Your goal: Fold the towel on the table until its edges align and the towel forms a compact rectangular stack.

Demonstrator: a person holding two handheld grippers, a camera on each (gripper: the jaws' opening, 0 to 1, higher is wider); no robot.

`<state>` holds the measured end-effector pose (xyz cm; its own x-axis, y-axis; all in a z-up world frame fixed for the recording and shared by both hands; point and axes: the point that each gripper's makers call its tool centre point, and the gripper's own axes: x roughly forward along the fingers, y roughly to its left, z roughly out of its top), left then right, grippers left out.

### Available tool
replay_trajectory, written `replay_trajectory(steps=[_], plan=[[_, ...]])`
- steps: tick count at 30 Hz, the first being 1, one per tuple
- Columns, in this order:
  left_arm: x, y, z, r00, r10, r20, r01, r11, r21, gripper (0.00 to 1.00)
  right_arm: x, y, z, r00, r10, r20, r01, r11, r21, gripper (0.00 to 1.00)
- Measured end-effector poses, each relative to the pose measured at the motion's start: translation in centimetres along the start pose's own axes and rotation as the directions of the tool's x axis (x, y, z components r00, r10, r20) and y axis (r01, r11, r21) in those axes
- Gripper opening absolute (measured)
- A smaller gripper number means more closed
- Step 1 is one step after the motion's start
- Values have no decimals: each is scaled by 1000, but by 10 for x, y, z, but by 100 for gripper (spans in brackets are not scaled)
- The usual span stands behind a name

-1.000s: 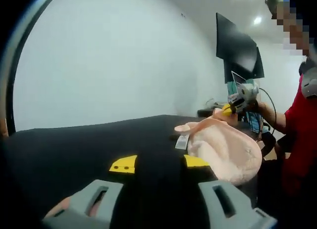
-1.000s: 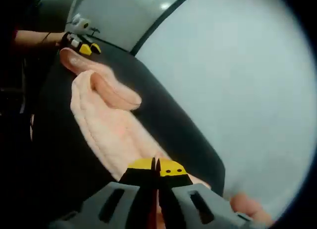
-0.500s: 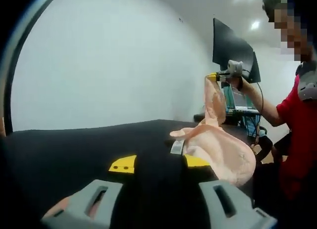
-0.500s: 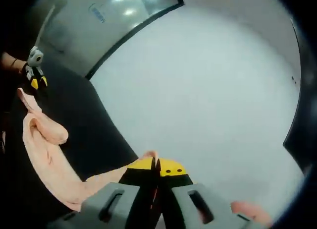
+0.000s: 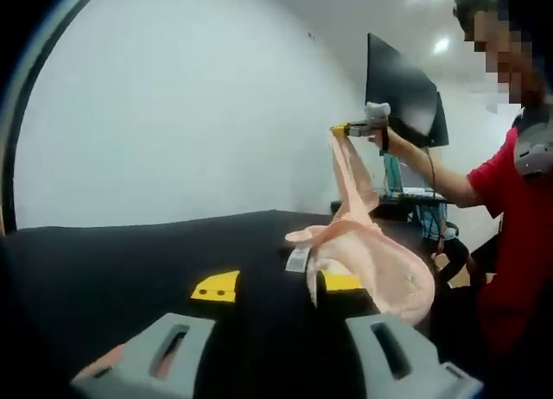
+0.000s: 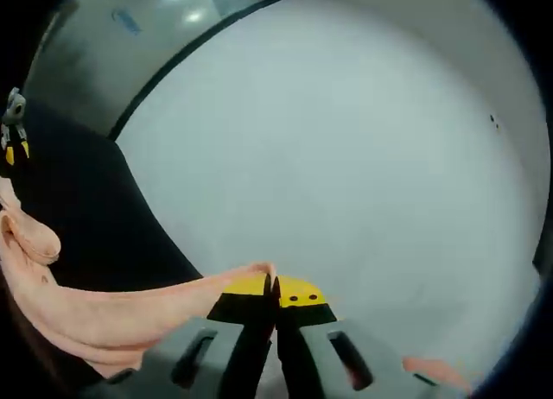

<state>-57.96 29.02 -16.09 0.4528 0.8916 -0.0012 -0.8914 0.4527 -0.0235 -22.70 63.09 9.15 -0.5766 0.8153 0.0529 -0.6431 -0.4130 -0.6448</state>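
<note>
The right gripper [image 6: 271, 297] was clamped on the towel's [image 5: 371, 261] corner (raised above the table [image 5: 130, 252]); the left gripper [image 5: 276, 287] stood apart, beside the towel.

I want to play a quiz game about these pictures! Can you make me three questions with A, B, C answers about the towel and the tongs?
1. Where is the right tongs holding the fluffy pink towel?
A. flat on the table
B. lifted high in the air
C. under the table

2. What colour is the table top?
A. black
B. white
C. green

3. How are the left tongs?
A. shut on the towel
B. open
C. shut on a cup

Answers: 1 B, the towel hangs from the raised tongs; 2 A, the surface looks black; 3 B, a wide gap shows between the yellow tips.
</note>
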Motion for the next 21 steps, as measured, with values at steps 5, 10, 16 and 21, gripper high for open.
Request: replay_trajectory(steps=[5, 10, 16, 21], plan=[[3, -27, 13, 993, -104, -57, 104, 995, 2, 33, 10, -17, -18, 996, -51, -68, 51, 999, 1, 0], [7, -69, 25, 966, -200, -162, 218, 971, 98, 34, 15, -36, -24, 990, -100, -98, 107, 993, 60, 0], [11, -89, 20, 945, -244, -219, 272, 956, 110, 37, 19, -46, -31, 982, -137, -132, 143, 989, 40, 0], [22, -115, 15, 915, -300, -271, 330, 941, 72, 56, 32, -50, -39, 973, -147, -177, 150, 989, 3, 0]])
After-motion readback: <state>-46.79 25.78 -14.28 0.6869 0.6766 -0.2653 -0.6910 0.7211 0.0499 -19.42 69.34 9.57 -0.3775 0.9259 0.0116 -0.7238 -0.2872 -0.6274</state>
